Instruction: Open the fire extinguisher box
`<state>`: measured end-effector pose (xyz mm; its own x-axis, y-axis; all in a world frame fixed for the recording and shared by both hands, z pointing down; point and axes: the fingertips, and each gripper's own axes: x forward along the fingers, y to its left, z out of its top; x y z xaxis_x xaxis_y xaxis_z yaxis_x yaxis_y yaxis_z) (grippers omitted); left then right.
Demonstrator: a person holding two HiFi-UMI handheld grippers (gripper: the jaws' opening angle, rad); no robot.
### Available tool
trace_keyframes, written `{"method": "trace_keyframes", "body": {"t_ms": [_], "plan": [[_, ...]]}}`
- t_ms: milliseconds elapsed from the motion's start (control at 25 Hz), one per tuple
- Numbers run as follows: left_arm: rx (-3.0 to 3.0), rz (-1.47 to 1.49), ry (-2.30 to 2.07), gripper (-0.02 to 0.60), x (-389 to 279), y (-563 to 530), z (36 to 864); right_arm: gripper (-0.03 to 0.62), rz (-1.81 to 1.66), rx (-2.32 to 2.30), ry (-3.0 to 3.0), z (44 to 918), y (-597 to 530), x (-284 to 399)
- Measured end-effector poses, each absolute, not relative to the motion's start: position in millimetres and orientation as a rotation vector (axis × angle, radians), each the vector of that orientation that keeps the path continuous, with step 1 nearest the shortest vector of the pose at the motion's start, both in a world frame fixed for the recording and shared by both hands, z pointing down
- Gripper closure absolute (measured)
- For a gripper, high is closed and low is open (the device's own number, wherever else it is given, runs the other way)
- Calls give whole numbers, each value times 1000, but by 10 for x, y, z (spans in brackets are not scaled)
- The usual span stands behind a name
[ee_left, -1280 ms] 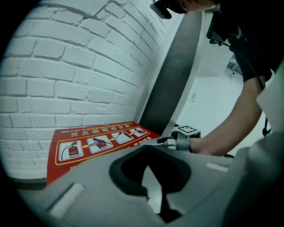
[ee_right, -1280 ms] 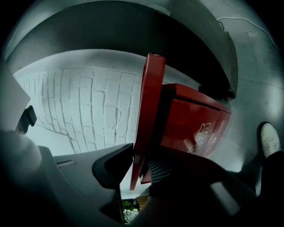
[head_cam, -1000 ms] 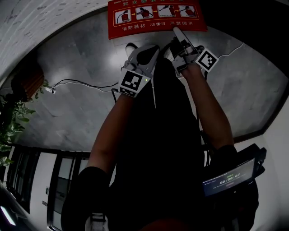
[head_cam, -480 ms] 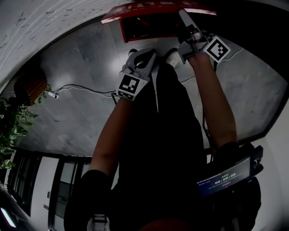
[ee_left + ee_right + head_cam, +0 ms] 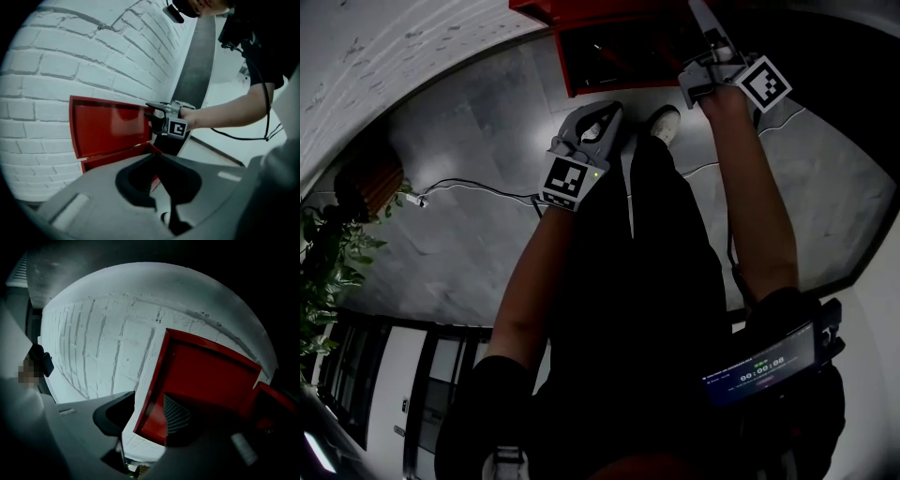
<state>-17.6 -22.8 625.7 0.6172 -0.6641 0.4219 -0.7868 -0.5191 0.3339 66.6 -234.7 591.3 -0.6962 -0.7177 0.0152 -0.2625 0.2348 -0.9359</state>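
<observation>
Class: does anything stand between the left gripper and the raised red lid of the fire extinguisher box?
Nothing visible does. The left gripper faces the red lid across open air; the right gripper, jaws opening, straddles its side edge.

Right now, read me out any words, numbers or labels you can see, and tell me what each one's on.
Screen: a row of timer-like digits, too small and blurred to read.
Red lid: no print on the face that shows.
Square markers: coded patterns, no letters.
Nothing else carries readable text.
</observation>
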Motion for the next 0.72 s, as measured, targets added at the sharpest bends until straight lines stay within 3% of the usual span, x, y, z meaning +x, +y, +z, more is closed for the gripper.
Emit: {"method": "trace_keyframes", "body": {"t_ms": [200, 480, 720], "plan": [[2354, 319, -1139, 577, -199, -288, 6203, 420, -1446, -847, 2159, 5833, -2277, 555], [2394, 285, -1126, 578, -206, -235, 5691, 538, -1225, -772, 2650, 5307, -1715, 205], [2498, 297, -1106, 577, -217, -98, 4993, 574, -923, -600, 2955, 4546, -1088, 9]]}}
